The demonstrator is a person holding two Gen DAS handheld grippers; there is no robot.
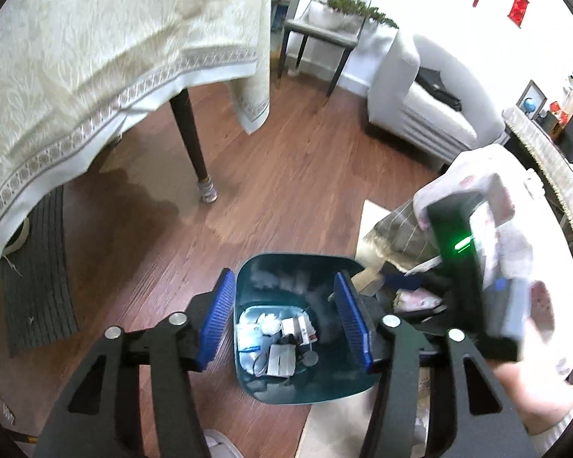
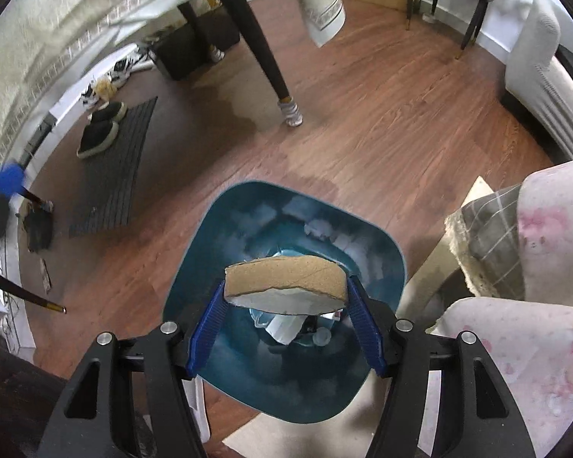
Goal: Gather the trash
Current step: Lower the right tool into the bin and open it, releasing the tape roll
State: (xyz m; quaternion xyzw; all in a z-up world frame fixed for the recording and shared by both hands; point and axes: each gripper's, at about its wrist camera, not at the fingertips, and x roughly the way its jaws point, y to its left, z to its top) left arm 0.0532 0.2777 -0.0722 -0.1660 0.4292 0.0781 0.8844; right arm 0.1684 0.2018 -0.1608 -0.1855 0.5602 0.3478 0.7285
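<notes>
A dark teal trash bin stands on the wood floor, holding white wrappers and small scraps. My left gripper is open and empty, hovering over the bin's mouth. My right gripper is shut on a flattened cardboard tube, brown outside and white inside, held right above the bin. The right gripper's body with a green light shows at the right of the left wrist view.
A table with a cream cloth and dark leg stands to the left. A grey mat with slippers, a white sofa, a side table and a plaid cushion surround the bin.
</notes>
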